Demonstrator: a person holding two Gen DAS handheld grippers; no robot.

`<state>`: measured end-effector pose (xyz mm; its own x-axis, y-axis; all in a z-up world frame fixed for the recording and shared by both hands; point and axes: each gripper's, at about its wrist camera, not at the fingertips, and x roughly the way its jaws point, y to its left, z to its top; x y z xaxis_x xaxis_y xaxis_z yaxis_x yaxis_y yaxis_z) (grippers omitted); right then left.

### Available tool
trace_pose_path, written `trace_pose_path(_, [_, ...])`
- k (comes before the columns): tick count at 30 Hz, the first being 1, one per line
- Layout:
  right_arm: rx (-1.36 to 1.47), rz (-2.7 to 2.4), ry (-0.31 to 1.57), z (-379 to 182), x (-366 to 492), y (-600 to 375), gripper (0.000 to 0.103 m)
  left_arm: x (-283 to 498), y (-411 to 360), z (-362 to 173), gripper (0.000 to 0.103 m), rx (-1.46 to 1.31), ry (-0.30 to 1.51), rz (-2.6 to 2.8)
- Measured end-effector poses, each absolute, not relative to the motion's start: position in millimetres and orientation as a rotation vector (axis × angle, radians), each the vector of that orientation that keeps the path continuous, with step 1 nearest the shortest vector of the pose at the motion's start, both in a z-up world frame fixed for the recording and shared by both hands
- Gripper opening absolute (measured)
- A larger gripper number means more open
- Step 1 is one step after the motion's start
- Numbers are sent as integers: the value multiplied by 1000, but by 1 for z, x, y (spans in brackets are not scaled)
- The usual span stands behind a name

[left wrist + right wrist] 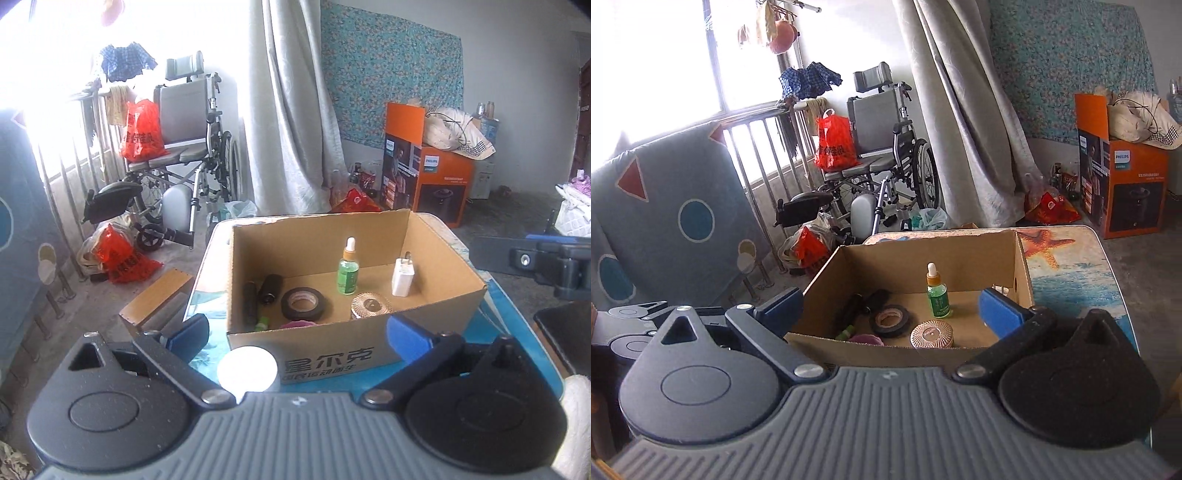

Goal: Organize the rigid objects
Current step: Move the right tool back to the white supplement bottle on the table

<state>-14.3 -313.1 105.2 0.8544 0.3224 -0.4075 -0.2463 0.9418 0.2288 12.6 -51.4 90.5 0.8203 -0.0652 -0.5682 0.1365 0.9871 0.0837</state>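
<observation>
Both tongs stand spread to their full width with nothing between the blue pads: the left gripper [297,330] is held before the near wall of the cardboard box [439,310], and the right gripper [890,308] is held over that box's near rim, neither touching it. Inside the box, an upright green dropper bottle [347,272] stands toward the back, with a white charger plug [402,277] upright well to its right near the right wall. A roll of black tape [303,303] lies flat toward the front left, and a round ribbed pink-gold tin [931,333] lies just right of it at the front. Two black cylinders [260,295] lie beside the tape along the left wall; a small green item and a pink object at the front edge are partly hidden by the wall. A white round lid-like object [246,370] sits outside the box, against its printed front face. The box rests on a table [1078,273] with a sea-and-starfish cover. Beyond stand a wheelchair [886,147] carrying a red bag, a grey curtain [291,122] and an orange appliance carton [436,181] on the floor.
</observation>
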Motion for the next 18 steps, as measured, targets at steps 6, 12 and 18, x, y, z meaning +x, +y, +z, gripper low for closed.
trace_pose_path(6, [64,214,480,95,-19,-280,102,5,-40,75,103,169,617,-34])
trace_pose_path(12, [61,239,475,89,-23,-262,102,0,-24,59,103,124,609,-30])
trace_pose_path(18, [141,352,478,81,-22,-263,102,-10,-5,40,103,36,530,-90])
